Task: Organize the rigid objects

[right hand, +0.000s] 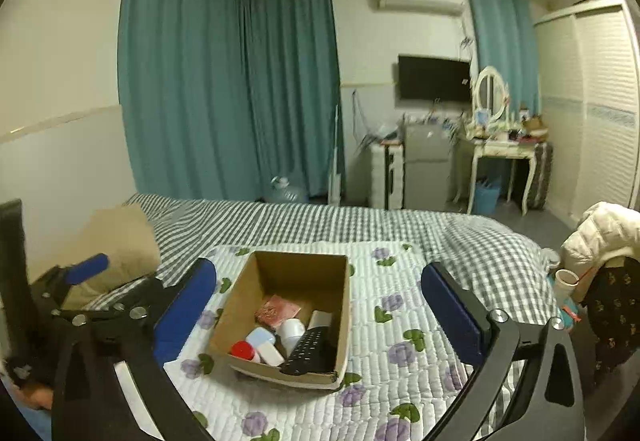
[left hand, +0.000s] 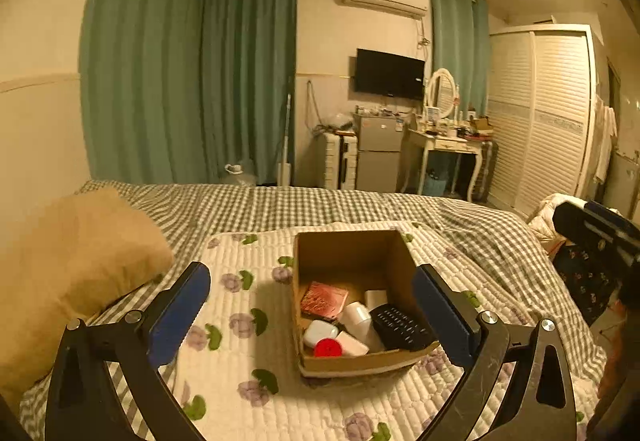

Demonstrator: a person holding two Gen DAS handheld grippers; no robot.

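Cardboard box (left hand: 352,257) before open left gripper (left hand: 312,315)

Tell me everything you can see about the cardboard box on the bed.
The cardboard box is plain brown, open-topped and upright, resting on the floral quilted mat. Inside lie a black remote, a reddish booklet, a red-capped item and several white containers. Neither gripper touches it.

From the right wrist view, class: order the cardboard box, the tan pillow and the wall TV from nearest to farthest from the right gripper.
1. Cardboard box, just ahead between the fingers.
2. Tan pillow, left, up the bed.
3. Wall TV, far wall, right.
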